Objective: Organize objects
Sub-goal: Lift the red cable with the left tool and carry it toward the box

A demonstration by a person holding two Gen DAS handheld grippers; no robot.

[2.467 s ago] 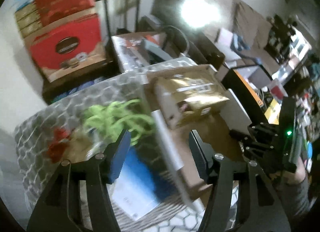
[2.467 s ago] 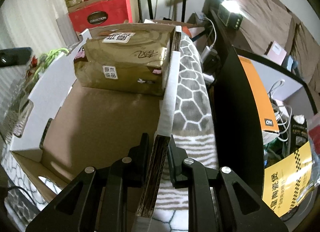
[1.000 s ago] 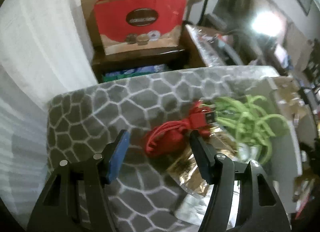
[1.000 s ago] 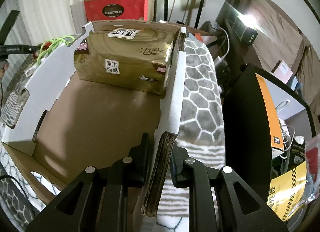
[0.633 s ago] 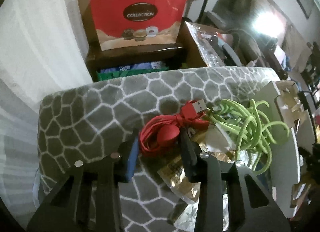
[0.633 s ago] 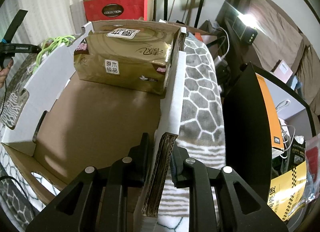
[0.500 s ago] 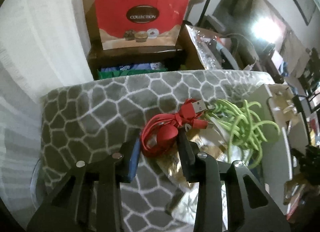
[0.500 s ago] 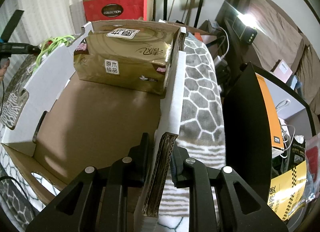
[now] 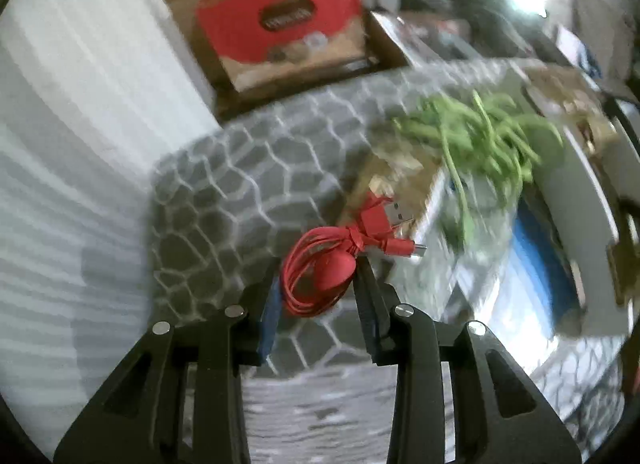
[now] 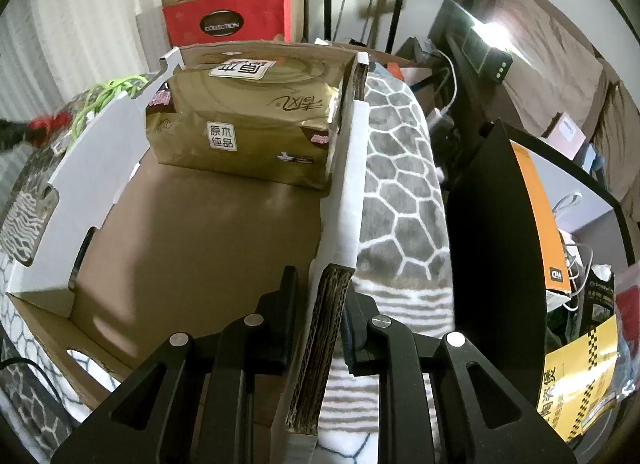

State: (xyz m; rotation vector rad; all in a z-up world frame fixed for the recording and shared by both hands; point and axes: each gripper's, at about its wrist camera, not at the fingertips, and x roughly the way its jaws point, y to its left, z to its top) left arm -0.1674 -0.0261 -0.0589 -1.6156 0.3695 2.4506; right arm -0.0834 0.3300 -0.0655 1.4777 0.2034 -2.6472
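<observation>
Left wrist view: left gripper (image 9: 316,284) clenched on red cable bundle (image 9: 320,278), above patterned blanket (image 9: 224,192).

Risk: loose plug ends dangle, may catch green cable (image 9: 476,136); soft loops may slip.

Right gripper (image 10: 316,304) clamps cardboard box (image 10: 348,184) wall.

Box holds only tissue pack (image 10: 248,124), at far end.
</observation>
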